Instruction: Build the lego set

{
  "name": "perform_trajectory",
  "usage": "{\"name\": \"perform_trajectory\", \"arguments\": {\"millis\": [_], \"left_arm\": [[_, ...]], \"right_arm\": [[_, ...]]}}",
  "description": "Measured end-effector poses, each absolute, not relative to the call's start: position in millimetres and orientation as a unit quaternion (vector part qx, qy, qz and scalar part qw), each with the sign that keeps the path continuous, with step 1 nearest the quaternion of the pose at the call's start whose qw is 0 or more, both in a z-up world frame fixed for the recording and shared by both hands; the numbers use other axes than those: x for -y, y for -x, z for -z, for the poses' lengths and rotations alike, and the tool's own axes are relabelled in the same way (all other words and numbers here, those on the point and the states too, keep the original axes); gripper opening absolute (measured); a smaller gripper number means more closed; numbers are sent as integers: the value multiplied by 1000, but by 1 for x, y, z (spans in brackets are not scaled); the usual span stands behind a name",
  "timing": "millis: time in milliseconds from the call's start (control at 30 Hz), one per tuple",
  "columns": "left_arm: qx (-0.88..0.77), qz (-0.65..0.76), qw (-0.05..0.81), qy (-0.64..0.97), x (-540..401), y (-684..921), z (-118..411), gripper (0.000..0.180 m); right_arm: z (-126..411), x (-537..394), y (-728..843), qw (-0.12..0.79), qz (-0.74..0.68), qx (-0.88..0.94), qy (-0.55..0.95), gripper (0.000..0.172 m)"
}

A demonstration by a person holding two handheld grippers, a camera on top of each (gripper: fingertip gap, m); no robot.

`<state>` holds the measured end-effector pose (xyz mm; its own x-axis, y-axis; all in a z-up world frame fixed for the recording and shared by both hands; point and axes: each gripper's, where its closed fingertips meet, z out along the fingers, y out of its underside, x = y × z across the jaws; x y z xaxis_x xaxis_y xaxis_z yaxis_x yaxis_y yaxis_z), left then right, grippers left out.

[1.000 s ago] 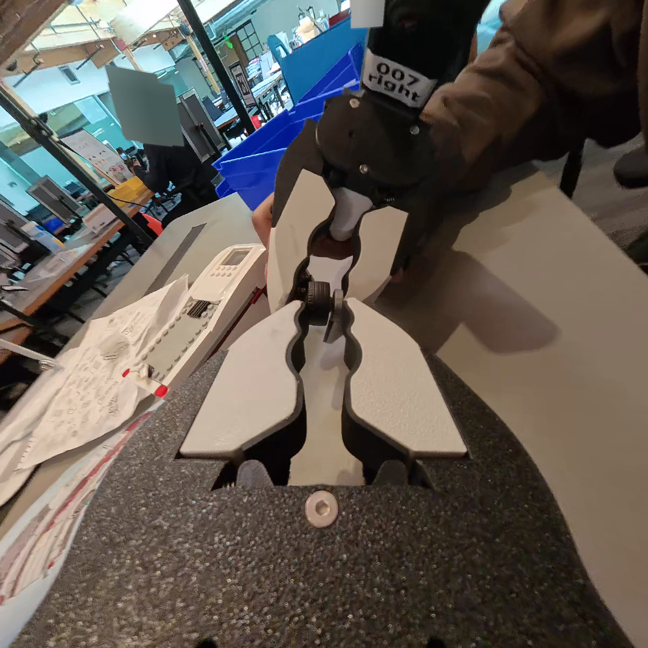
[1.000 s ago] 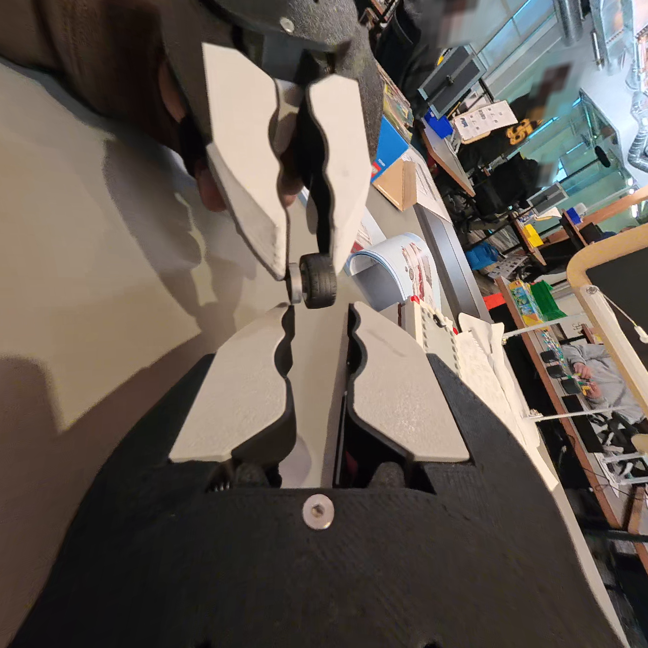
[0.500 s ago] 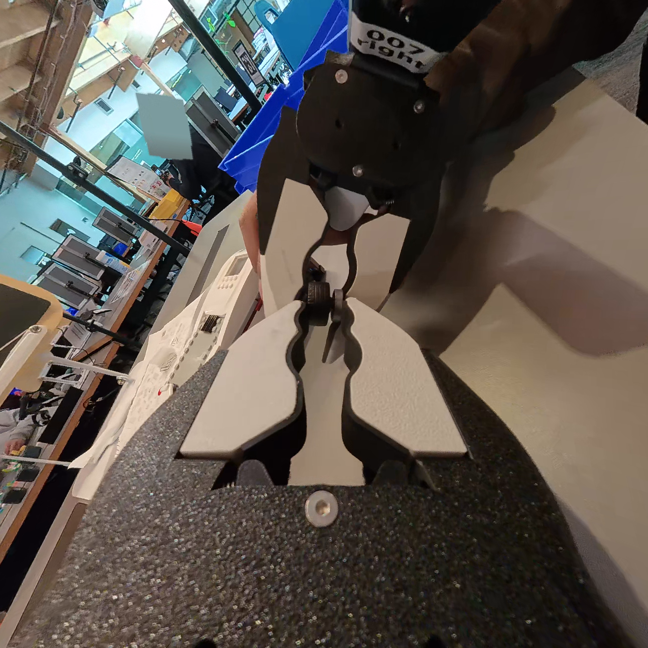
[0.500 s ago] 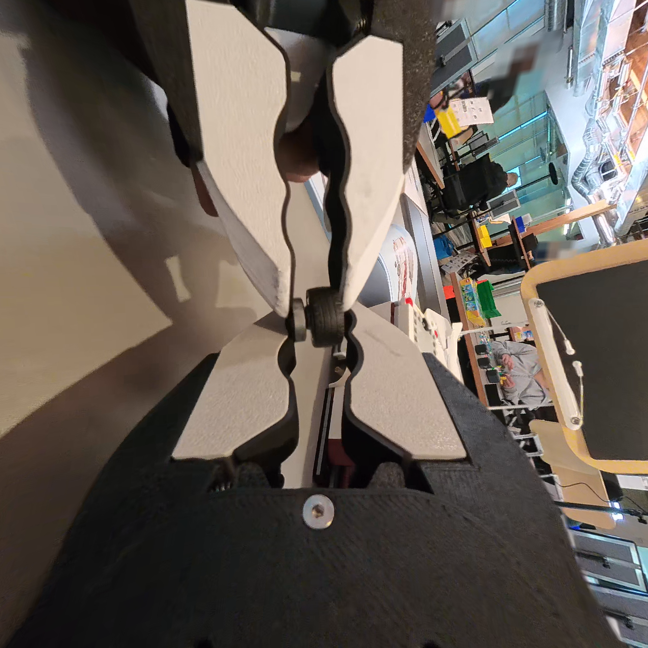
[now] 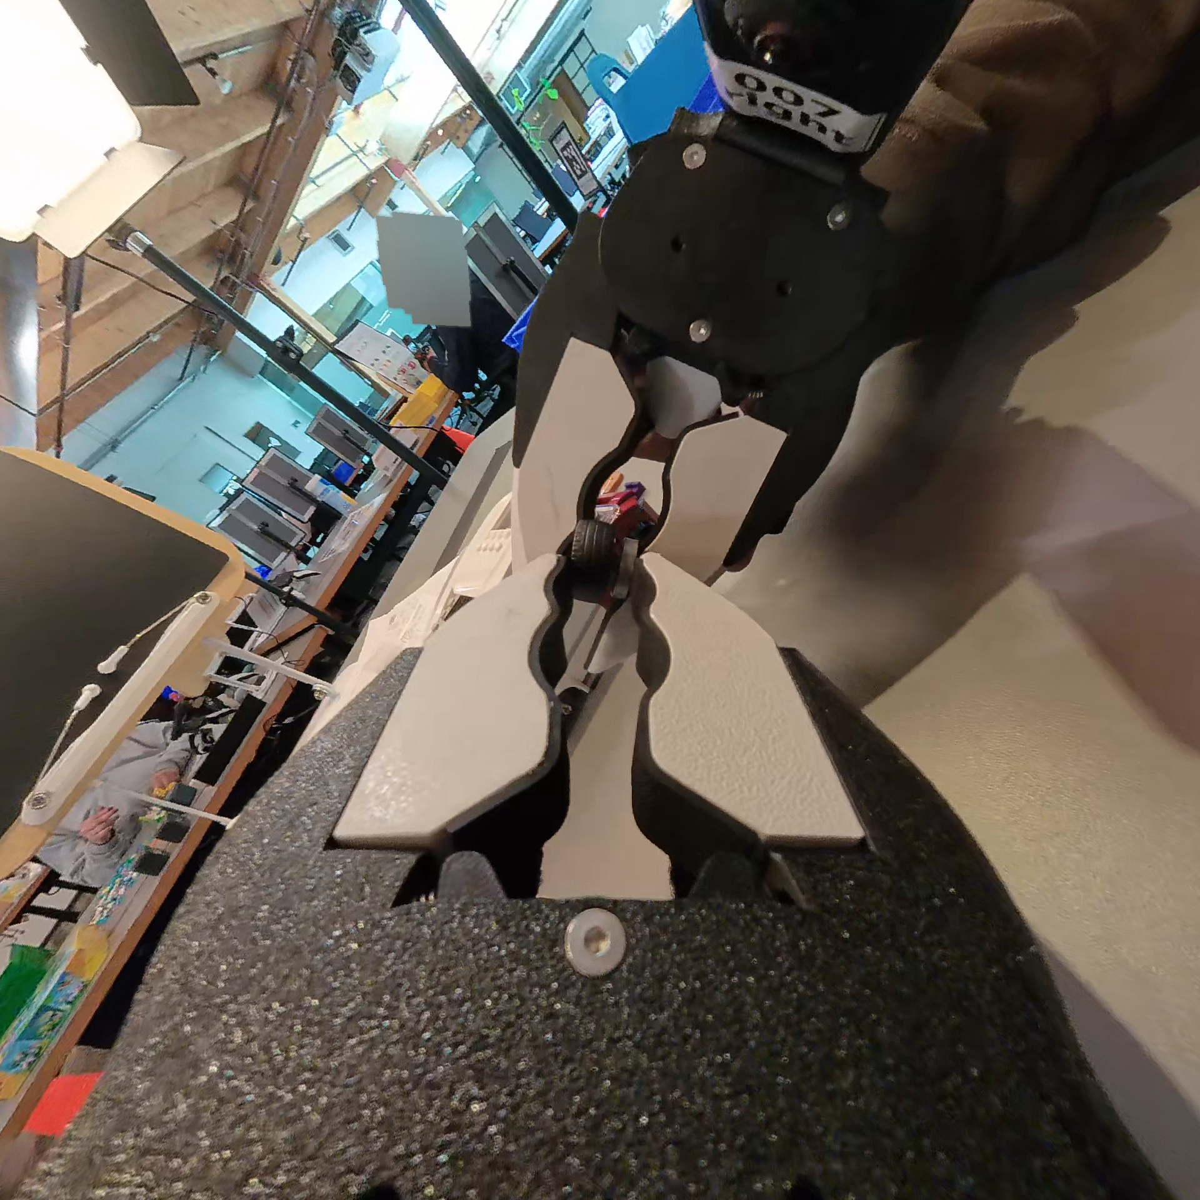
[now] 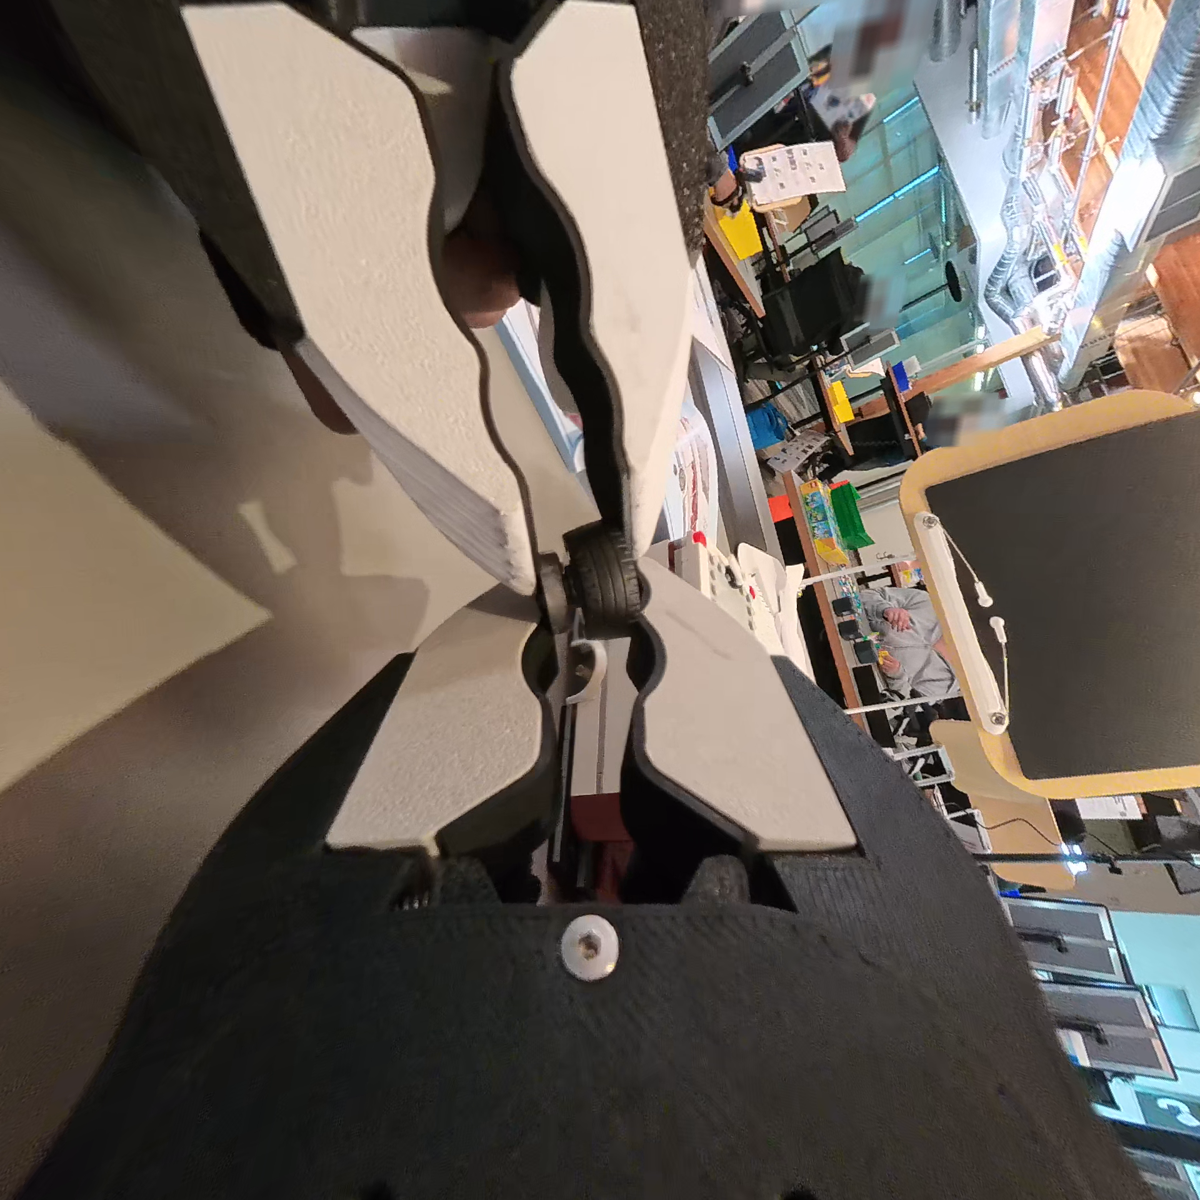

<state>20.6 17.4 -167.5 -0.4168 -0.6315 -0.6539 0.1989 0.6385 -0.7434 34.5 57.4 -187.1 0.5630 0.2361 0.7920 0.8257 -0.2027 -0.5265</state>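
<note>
Containers: blue bins [image 5: 656, 84] stand at 12 o'clock in the left wrist view, behind the right gripper; their contents cannot be told.

Left gripper [image 5: 600, 562]: the fingers stand slightly apart and are clamped on a small black wheel [image 5: 592, 542] with a grey hub piece beside it. The left pad presses the tyre, the right pad the grey piece.

Right gripper [image 6: 594, 587]: the fingers are likewise narrowly apart and close on the same black wheel [image 6: 604, 578], which sits at the centre of both views, held above the pale table [image 6: 97, 584]. The two grippers meet tip to tip — each pair of fingers bears on the wheel from an opposite side.

Left wrist view only: dark red and purple toy parts [image 5: 620, 506] show just beyond the wheel at 12 o'clock, between the right gripper's fingers. A person's brown sleeve [image 5: 1039, 130] shows at 1 o'clock.

Right wrist view only: a grey and dark red toy body [image 6: 587, 766] lies between the fingers at 6 o'clock of the wheel, running back toward the gripper base. A white toy piece with red studs [image 6: 714, 571] lies on the table at 3 o'clock — beside it, white paper sheets [image 6: 773, 584].
</note>
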Motion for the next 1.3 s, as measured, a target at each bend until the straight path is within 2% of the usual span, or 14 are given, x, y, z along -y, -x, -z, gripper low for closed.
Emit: {"name": "perform_trajectory", "arguments": {"millis": [567, 733, 833, 933, 1067, 1133, 1300], "left_arm": [[-731, 349, 579, 89, -16, -16, 161, 18], [-731, 407, 531, 136, -19, -21, 164, 22], [-719, 483, 461, 195, -25, -22, 159, 25], [-661, 588, 338, 322, -38, -30, 149, 35], [-502, 720, 76, 473, -51, -39, 143, 37], [-443, 747, -23, 496, -49, -40, 145, 38], [-447, 710, -132, 528, -21, -37, 168, 46]], "right_arm": [[180, -57, -30, 527, 286, 350, 720, 16], [177, -59, -37, 518, 338, 358, 699, 17], [172, -59, -48, 508, 393, 362, 675, 17], [165, -58, -58, 498, 439, 362, 654, 17], [159, -57, -61, 481, 503, 379, 611, 17], [157, -57, -60, 472, 528, 387, 591, 18], [155, -59, -60, 455, 566, 401, 559, 18]]}}
